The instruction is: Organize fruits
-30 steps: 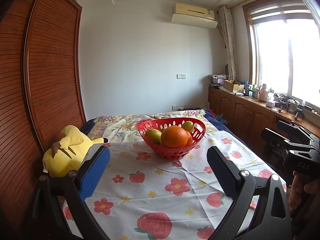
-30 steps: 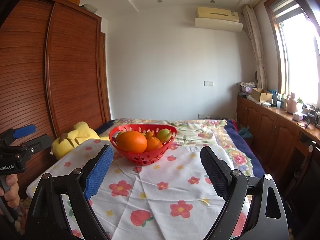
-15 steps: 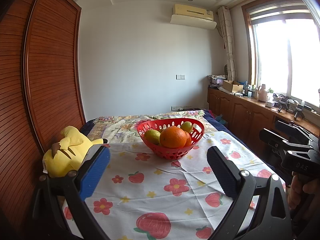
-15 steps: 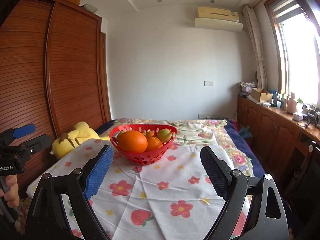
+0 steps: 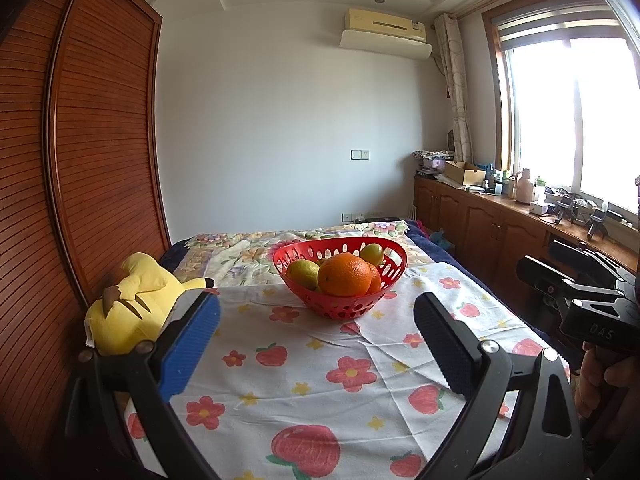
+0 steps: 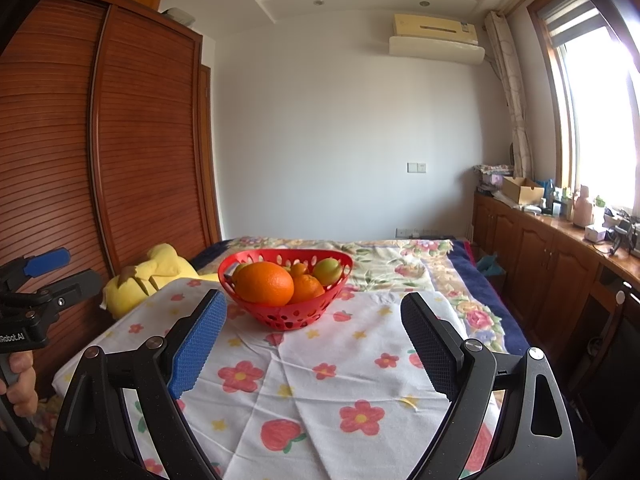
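Left gripper [image 5: 316,340]: we hold it wide apart and empty, low over the flowered cloth [image 5: 320,364], aimed at 12 o'clock toward the basket.
Right gripper [image 6: 314,334]: also spread wide, holding nothing, level beside the other.
Red basket [image 5: 340,308]: it stands on the cloth at 12 o'clock from both grippers, well apart from the fingers.
Fruit: a large orange [image 5: 345,280] sits in front, a yellow-green fruit [image 5: 303,274] at its 9 o'clock, a greenish one [image 5: 372,255] at 1 o'clock, smaller oranges [image 6: 306,286] tucked behind.
Look: smooth round skins, piled above the rim; we judge they would roll easily.
Stage: all fruit we see lies in the basket, none on the cloth; this fits a sorted end or a full basket awaiting sorting.
Handling: for any grasp, we would come from above, close gently across the widest part, and steady the light basket.
Plush toy [image 5: 128,304]: at 9 o'clock, clear of the work.
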`<state>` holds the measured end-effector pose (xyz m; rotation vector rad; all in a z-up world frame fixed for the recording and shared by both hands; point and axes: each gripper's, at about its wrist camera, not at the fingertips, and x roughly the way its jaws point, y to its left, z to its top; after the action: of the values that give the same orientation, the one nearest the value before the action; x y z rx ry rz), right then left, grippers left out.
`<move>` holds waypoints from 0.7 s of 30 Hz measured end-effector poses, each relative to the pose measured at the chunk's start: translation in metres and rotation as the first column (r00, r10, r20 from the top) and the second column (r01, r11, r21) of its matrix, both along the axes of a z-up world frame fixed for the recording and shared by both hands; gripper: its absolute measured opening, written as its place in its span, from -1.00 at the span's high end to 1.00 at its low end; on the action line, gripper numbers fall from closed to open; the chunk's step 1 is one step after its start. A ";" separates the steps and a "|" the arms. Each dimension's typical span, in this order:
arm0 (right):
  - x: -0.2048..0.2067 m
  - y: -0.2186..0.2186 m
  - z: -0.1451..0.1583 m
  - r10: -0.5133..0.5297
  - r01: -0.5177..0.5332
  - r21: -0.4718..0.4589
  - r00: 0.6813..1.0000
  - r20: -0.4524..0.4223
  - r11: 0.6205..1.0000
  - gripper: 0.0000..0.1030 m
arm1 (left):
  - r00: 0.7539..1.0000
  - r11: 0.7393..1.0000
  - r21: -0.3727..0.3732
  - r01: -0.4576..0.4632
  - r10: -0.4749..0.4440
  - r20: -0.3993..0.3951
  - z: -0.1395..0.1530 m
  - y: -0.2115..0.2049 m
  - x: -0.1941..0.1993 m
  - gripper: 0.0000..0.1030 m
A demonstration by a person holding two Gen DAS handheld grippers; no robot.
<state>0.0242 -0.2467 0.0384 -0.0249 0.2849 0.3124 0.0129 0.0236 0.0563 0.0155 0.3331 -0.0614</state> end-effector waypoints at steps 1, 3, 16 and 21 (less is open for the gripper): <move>0.000 0.000 0.000 0.000 0.000 0.000 1.000 0.000 1.000 -0.76 | 1.000 1.000 -0.001 0.000 0.000 0.000 0.000 0.000 0.000 -0.91; 0.000 0.000 0.000 0.001 -0.001 0.000 1.000 -0.001 1.000 -0.76 | 1.000 1.000 0.000 0.000 0.000 0.001 0.000 0.000 0.000 -0.91; -0.001 -0.003 0.000 -0.001 0.001 0.001 1.000 0.001 1.000 -0.76 | 1.000 1.000 0.000 0.000 0.000 0.002 0.000 -0.001 0.001 -0.91; -0.001 -0.003 -0.001 -0.001 0.001 0.000 1.000 0.000 1.000 -0.76 | 1.000 1.000 0.000 0.000 0.000 0.003 0.000 -0.001 0.001 -0.91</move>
<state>0.0227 -0.2493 0.0378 -0.0252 0.2848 0.3113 0.0139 0.0229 0.0567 0.0159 0.3305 -0.0610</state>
